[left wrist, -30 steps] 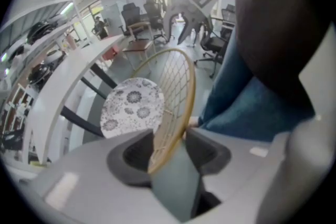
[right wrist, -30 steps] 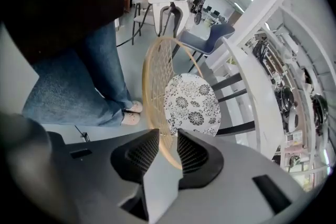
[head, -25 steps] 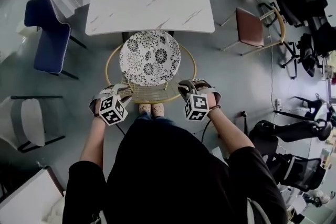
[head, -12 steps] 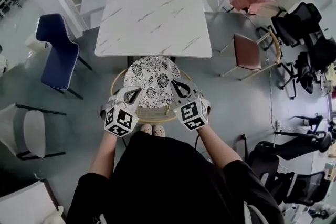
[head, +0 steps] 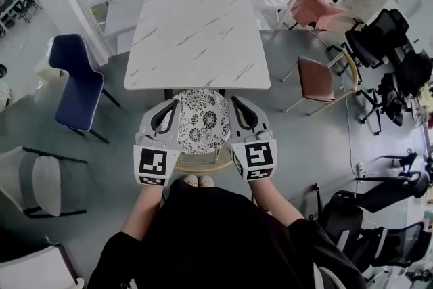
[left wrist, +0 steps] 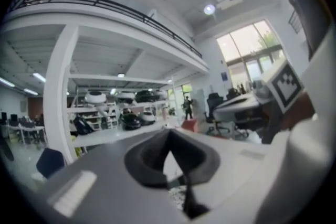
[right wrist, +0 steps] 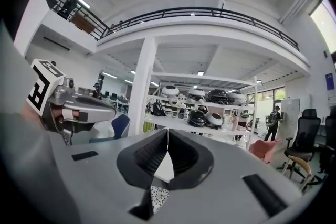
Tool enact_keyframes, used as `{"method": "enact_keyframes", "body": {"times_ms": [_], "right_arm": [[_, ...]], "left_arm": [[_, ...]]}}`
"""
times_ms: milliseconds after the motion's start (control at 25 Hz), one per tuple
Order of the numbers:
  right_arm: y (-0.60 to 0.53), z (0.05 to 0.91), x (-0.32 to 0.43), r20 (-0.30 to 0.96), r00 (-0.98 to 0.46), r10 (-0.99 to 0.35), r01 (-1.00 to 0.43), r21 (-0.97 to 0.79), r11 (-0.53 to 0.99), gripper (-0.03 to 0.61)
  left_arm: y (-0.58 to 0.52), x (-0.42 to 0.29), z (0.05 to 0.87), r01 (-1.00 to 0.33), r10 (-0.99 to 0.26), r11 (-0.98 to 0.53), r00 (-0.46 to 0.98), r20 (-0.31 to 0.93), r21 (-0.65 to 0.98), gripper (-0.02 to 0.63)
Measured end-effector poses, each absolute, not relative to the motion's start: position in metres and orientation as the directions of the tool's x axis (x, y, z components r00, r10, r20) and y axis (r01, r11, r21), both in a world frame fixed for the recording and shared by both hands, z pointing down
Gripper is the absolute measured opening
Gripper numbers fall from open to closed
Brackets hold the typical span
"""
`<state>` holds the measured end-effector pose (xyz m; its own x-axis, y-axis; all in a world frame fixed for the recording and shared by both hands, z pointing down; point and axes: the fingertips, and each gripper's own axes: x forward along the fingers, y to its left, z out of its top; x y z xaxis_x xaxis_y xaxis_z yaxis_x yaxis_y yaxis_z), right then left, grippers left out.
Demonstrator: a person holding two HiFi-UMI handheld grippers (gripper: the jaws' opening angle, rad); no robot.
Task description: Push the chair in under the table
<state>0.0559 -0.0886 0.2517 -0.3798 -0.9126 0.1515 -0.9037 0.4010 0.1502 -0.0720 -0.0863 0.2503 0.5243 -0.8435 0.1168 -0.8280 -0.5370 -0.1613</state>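
A round chair with a black-and-white floral cushion and a yellow wire frame [head: 199,120] is stood at the middle of the near edge of the white, marble-patterned square table [head: 196,30]. The far rim of the seat is met by that edge, and nearly all of the seat is seen clear of the tabletop.

The left gripper [head: 177,101] and the right gripper [head: 232,99] are held level above the seat's left and right sides. They are pointed toward the table, with their marker cubes toward the person. In the left gripper view the jaws of the left gripper [left wrist: 169,131] are seen pressed together with nothing between them. The same is shown for the right gripper [right wrist: 167,130] in the right gripper view, where a scrap of the floral cushion [right wrist: 159,196] is glimpsed below the jaws.

A blue padded chair [head: 78,81] is placed off the table's left edge, and a brown chair with a wooden frame [head: 318,76] off its right edge.
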Motion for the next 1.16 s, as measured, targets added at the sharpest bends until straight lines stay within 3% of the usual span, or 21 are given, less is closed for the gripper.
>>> {"method": "enact_keyframes", "body": {"times_ms": [240, 1160], "right_arm": [[-0.085, 0.227, 0.052, 0.105, -0.374, -0.921, -0.912, 0.139, 0.386, 0.020], [-0.083, 0.239, 0.053, 0.137, -0.378, -0.916, -0.908, 0.140, 0.396, 0.020]], "left_arm": [[-0.084, -0.073, 0.221, -0.851, -0.869, -0.494, 0.492, 0.055, -0.181, 0.008], [-0.082, -0.068, 0.231, -0.855, -0.868, -0.496, 0.492, 0.066, -0.154, 0.008]]}}
